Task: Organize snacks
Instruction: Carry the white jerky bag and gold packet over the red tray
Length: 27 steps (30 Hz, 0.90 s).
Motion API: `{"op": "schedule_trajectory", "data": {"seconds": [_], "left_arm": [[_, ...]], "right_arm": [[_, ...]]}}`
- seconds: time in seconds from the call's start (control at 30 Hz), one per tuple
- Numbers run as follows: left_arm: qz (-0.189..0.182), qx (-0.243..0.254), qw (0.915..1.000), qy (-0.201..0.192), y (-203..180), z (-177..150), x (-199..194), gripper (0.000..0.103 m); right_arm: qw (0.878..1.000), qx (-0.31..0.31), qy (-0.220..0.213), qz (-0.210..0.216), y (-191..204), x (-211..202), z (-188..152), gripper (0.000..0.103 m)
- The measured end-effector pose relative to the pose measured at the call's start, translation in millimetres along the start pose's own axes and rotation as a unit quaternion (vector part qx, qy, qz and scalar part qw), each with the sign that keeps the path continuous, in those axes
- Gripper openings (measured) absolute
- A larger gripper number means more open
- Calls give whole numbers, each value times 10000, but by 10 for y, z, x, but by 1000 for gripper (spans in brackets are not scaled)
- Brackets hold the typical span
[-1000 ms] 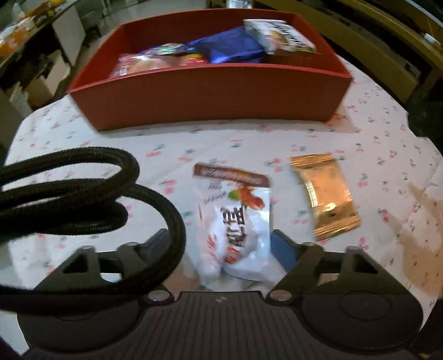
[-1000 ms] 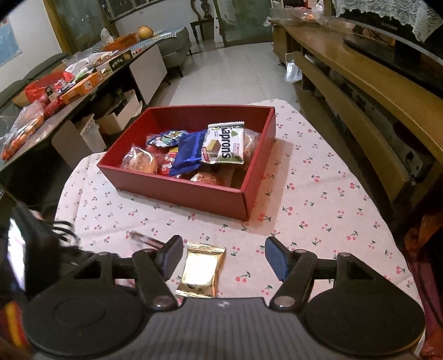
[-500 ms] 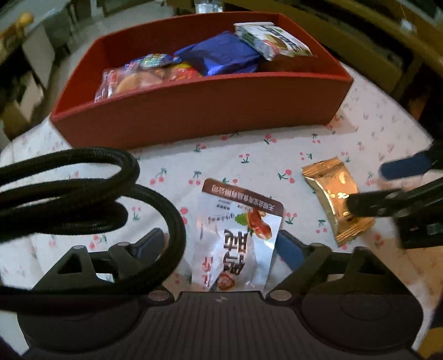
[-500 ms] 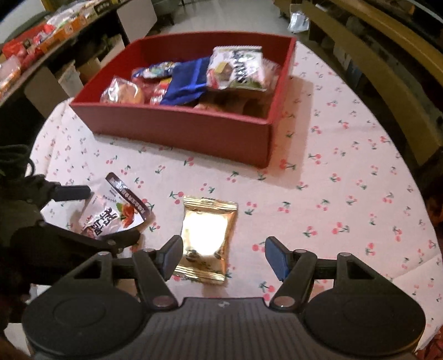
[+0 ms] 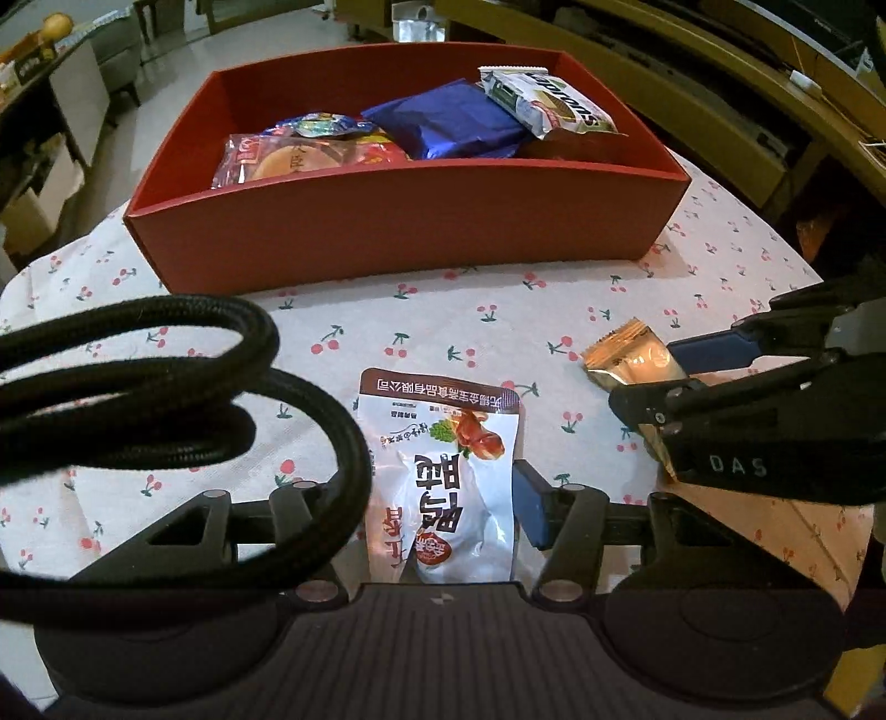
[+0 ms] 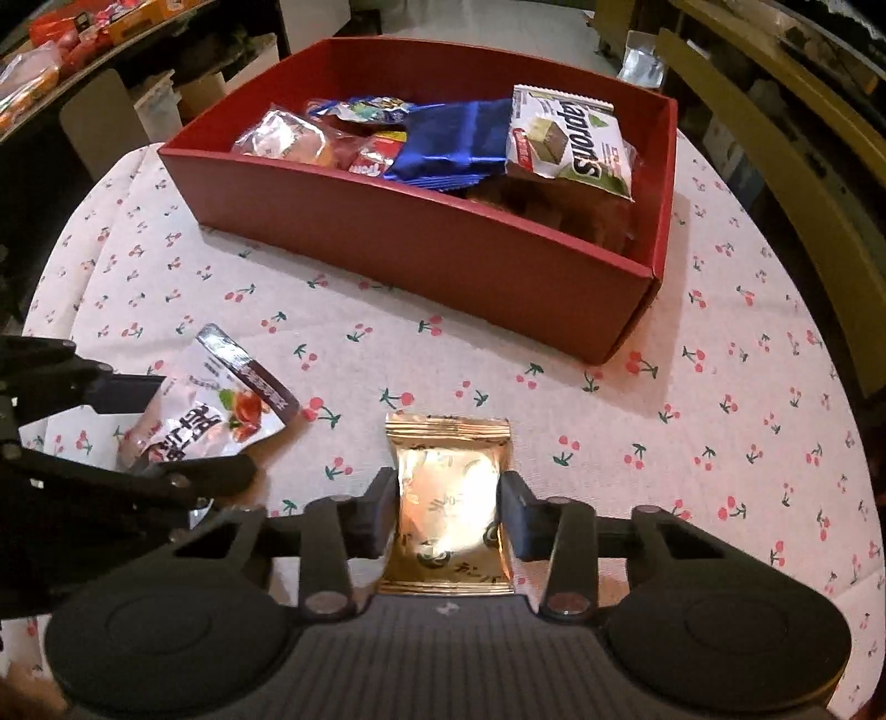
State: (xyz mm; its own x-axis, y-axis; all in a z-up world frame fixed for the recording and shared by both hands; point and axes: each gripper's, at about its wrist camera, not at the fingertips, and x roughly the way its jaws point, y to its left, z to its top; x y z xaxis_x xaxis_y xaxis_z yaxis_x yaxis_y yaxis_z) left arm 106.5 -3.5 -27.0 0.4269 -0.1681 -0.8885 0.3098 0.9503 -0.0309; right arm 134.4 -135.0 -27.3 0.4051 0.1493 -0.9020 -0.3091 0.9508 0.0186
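Note:
A red box (image 5: pixel 398 221) (image 6: pixel 443 243) on the cherry-print cloth holds several snack packs. My left gripper (image 5: pixel 443 498) is shut on a white and brown snack pouch (image 5: pixel 448 476), which also shows at the left of the right wrist view (image 6: pixel 216 415), its far end lifted. My right gripper (image 6: pixel 447 509) has its pads against both sides of a gold foil packet (image 6: pixel 448 493). That packet also shows at the right of the left wrist view (image 5: pixel 631 360), between the right gripper's fingers (image 5: pixel 714 349).
A black braided cable (image 5: pixel 166 399) loops over the left of the left wrist view. Wooden benches (image 6: pixel 803 138) run along the right. Shelves with goods (image 6: pixel 83 33) stand at the far left. The table edge curves close on both sides.
My right gripper has come down over the gold packet and closed onto it. My left gripper has closed on the white pouch and tipped it up.

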Motion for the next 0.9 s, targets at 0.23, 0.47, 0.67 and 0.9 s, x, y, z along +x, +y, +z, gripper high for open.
{"op": "schedule_trajectory", "data": {"seconds": [0.23,0.47,0.67,0.9], "left_arm": [[-23,86,9999,-71,-54,-7,-46,62],[79,165,9994,-299,-99,54,-129,62],[224,135,9986,-451,-75,112,-179,62],[292,-28,9975,-650,-22,228,-241,62]], "right_arm": [[9998,-152,-125,6,41,-100,-47,47],[9990,-211,-393,-39,56,-253,1,47],[9987,-208,-466,-71,49,-285,30,47],[9975,-172,-688,-29,77,-388,112,47]]}}
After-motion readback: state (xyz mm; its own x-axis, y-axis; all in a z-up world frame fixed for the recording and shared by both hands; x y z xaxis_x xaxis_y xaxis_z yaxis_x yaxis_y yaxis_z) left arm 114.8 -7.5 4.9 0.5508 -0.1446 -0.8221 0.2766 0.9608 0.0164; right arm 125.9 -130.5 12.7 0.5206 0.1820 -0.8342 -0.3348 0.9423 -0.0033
